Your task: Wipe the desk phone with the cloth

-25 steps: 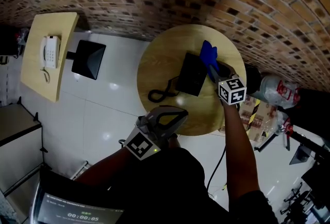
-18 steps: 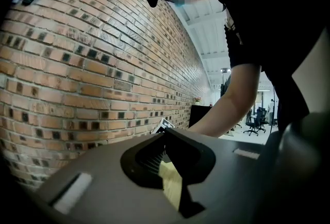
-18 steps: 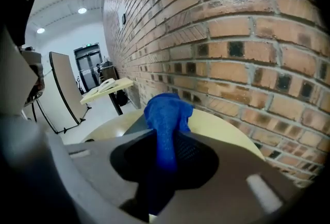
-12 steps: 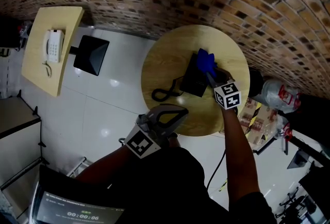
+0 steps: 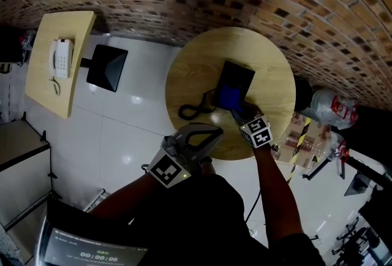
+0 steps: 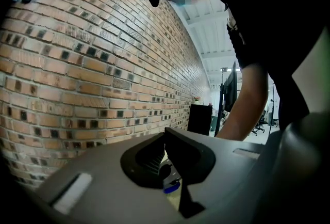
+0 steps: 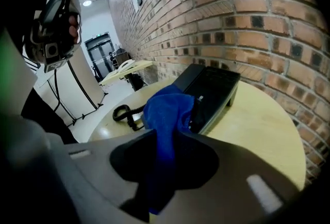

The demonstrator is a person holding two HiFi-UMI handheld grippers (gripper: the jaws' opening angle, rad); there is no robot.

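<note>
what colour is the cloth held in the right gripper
Plain blue: the cloth shows best in the right gripper view, hanging over the phone's edge.

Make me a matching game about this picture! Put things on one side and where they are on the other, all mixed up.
Things:
1. blue cloth
2. black desk phone
3. white phone
4. coiled cord

Places:
A. on the rectangular table at the far left
B. pinched in the right gripper
C. curled on the round table, beside the black desk phone
D. in the middle of the round table, under the blue cloth

Pairs: 1-B, 2-D, 3-A, 4-C
</note>
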